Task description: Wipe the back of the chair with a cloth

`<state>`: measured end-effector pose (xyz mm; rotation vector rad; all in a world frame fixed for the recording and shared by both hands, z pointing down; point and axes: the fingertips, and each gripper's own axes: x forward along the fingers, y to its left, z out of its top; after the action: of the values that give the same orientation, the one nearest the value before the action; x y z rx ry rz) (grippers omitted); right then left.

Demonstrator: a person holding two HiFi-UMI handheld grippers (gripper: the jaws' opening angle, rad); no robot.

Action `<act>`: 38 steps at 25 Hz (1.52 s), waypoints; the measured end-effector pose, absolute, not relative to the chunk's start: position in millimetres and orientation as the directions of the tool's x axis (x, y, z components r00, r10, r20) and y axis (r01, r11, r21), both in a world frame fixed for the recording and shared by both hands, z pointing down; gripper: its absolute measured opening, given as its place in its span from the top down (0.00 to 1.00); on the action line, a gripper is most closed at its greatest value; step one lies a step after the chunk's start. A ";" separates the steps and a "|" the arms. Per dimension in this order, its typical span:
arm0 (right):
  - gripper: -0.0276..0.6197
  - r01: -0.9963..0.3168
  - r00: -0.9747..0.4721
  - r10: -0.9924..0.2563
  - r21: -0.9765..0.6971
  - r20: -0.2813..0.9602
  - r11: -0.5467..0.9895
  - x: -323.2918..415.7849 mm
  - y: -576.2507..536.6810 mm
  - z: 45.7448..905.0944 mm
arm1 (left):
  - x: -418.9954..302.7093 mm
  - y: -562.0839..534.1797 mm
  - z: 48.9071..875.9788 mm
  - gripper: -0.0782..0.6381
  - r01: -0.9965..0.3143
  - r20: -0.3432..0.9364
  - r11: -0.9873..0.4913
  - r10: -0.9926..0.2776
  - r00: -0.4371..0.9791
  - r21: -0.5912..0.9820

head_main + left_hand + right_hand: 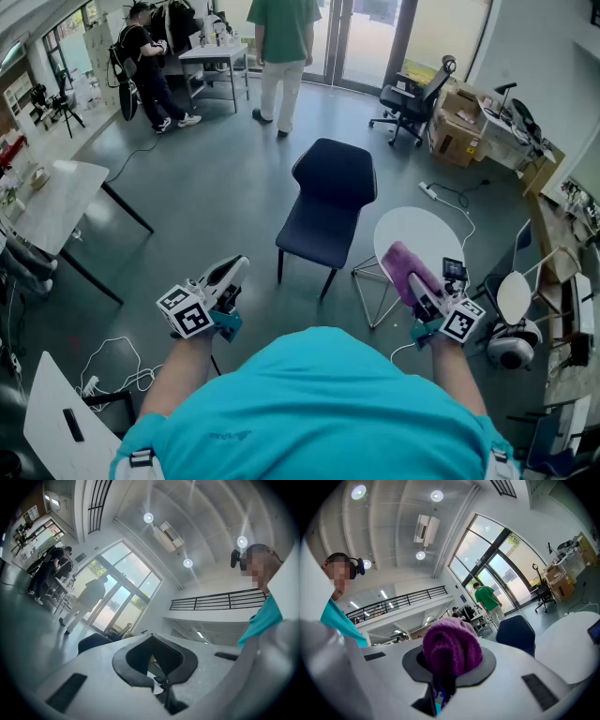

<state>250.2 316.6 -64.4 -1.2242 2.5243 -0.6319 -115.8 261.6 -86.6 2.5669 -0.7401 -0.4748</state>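
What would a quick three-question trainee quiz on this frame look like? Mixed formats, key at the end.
1. Fill in: the left hand-held gripper has its jaws together and holds ____.
2. Multiple choice: what holds the purple cloth? A. left hand-held gripper. B. right hand-held gripper. C. neither, it lies on the chair seat.
3. True or false: the cloth is already touching the dark blue chair.

Key: 1. nothing. 2. B. 3. False, because the chair stands apart, ahead of both grippers.
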 end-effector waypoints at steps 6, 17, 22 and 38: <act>0.87 -0.682 -0.608 -0.793 -0.487 -0.036 0.545 248.2 313.2 -59.4 | -119.5 259.9 -84.1 0.89 -0.418 -0.208 -0.768 -0.565 0.798 0.485; 0.87 -0.694 -0.615 -0.788 -0.459 -0.024 0.555 201.9 278.4 -69.5 | -173.5 242.0 -78.3 0.89 -0.427 -0.196 -0.755 -0.578 0.792 0.497; 0.87 -0.690 -0.582 -0.811 -0.489 -0.065 0.534 177.8 236.8 -73.9 | -216.8 219.2 -79.6 0.89 -0.445 -0.169 -0.757 -0.577 0.799 0.479; 0.87 -0.783 -0.593 -0.802 -0.180 -0.071 0.596 346.7 -44.5 -46.1 | -7.0 -17.4 13.5 0.89 -0.452 -0.047 -0.703 -0.566 0.823 0.550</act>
<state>346.7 -44.5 -46.1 -1.3371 2.6747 -0.1947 -7.0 -17.4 13.5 2.4728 -0.7492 -0.2883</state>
